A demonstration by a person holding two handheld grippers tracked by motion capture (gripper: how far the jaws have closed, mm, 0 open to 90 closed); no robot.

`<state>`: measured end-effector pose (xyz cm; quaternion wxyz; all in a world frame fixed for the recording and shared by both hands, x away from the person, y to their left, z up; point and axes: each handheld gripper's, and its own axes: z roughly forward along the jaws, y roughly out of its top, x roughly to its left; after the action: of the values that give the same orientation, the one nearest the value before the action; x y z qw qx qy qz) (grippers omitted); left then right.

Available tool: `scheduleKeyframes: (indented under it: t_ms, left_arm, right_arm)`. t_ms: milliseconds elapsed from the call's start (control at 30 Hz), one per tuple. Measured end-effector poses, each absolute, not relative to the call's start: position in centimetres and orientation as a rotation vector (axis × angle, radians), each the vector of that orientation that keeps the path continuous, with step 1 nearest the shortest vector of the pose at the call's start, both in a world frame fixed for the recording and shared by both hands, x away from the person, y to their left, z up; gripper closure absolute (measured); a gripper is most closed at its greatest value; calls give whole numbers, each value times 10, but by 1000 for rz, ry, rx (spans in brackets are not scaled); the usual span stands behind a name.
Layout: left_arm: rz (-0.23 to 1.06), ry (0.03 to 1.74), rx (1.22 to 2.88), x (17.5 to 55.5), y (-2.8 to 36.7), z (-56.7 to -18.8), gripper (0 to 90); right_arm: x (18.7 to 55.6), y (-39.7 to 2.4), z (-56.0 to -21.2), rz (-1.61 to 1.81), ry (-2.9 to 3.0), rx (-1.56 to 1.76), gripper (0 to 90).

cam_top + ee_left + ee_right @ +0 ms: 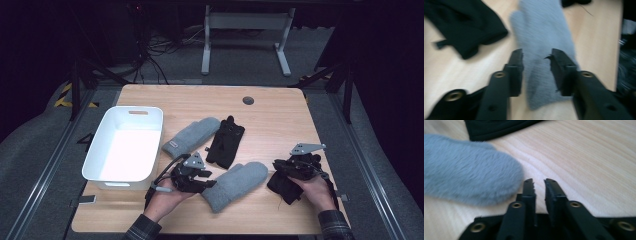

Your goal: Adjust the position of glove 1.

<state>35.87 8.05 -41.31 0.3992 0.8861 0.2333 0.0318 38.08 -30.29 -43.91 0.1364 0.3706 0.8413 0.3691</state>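
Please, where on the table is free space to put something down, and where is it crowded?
Free: the far table strip beyond the bin and the mittens, the right part past the black glove, and the near edge. Crowded: the middle, where mittens, glove and both tongs lie close together.

High view: fixed above my side, facing forward and down over whole table (280,107). My left gripper view: close, along jaws, onto grey mitten (544,37). My right gripper view: low, near tabletop; shares same mitten (466,182).
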Motion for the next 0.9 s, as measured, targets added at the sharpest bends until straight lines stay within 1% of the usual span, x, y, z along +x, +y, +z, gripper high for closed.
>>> scheduleKeyframes:
  t_ms: [33,67,133,200,300,333,367,433,533,800,900]
  left_arm:
    - [100,612,2242,362,81,-412,532]
    - [131,653,2246,369,82,-409,446]
    - [164,676,2225,377,83,-408,413]
    - [193,703,2245,386,82,-405,352]
    - [226,712,2225,394,81,-403,324]
    - [263,738,2239,403,79,-400,317]
    - [263,738,2239,403,79,-400,313]
    - [287,770,2234,419,76,-399,308]
    - [314,803,2254,433,74,-399,300]
    - [376,931,2315,470,75,-412,296]
    - [384,961,2328,481,77,-421,313]
  right_arm:
    - [383,-302,-440,1065,2420,1078,693]
    - [388,-299,-443,1057,2402,1093,620]
    - [392,-297,-446,1039,2388,1095,565]
    - [396,-294,-450,1028,2386,1099,518]
    - [400,-291,-454,998,2402,1101,470]
    - [400,-290,-455,992,2402,1104,469]
    - [401,-290,-456,985,2406,1104,463]
    - [401,-290,-456,981,2407,1104,456]
    - [400,-291,-455,984,2407,1096,457]
    - [400,-292,-453,995,2399,1093,456]
    - [399,-292,-452,1001,2398,1086,456]
